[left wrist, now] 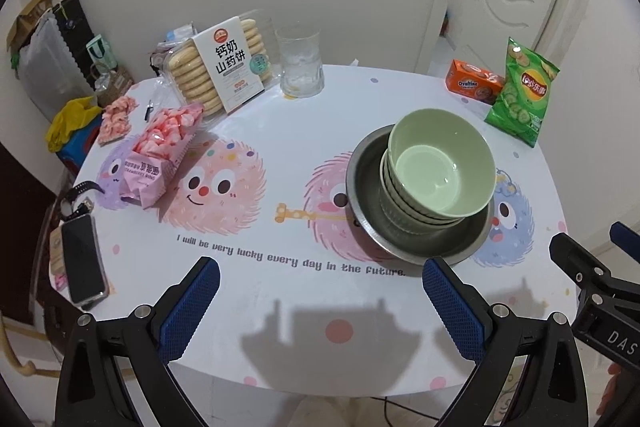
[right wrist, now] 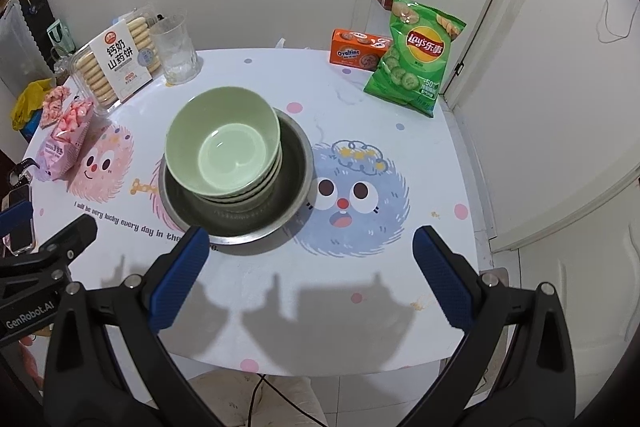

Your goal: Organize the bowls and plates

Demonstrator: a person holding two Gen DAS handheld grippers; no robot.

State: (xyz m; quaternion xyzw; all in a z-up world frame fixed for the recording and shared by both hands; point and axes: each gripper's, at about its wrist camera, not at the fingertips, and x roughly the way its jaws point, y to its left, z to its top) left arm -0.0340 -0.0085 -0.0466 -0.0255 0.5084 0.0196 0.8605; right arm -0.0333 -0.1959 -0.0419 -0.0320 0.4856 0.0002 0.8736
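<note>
A stack of pale green bowls sits inside a round metal plate on the table; the same stack and metal plate show in the right wrist view. My left gripper is open and empty, held above the table's near edge, left of the plate. My right gripper is open and empty, near the plate's front right rim. Each gripper's body shows at the edge of the other's view.
A glass, a biscuit box and a pink snack bag stand at the back left. A phone lies at the left edge. An orange box and a green crisps bag stand at the back right.
</note>
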